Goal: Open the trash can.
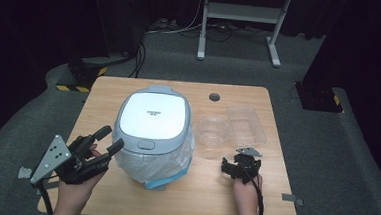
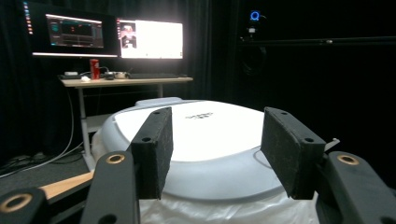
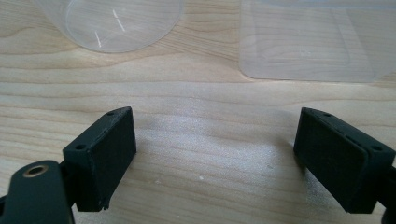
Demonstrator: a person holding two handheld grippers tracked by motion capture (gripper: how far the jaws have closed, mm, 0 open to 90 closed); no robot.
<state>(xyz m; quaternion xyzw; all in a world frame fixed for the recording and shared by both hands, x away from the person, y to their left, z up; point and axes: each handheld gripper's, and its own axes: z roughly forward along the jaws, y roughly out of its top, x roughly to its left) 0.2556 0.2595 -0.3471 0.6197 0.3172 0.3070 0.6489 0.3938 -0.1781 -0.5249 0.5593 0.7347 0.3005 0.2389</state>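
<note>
The rice cooker (image 1: 153,123), lid shut, is sitting on the bench (image 1: 213,199) in a plastic bag (image 1: 167,161). The left hand-held gripper (image 1: 107,138) is hovering beside it, jaws apart and gripping nothing. The right hand-held gripper (image 1: 240,163) is resting open near the clear bowl (image 1: 213,130).

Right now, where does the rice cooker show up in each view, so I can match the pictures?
High view: the rice cooker stands left of centre on the table, on a plastic bag, with the left gripper beside it.
Left gripper view: its white lid spans the centre, behind the open jaws.
Right gripper view: not in it; clear bowl and clear tray lie there.
Shared landmark: the wooden tabletop.
</note>
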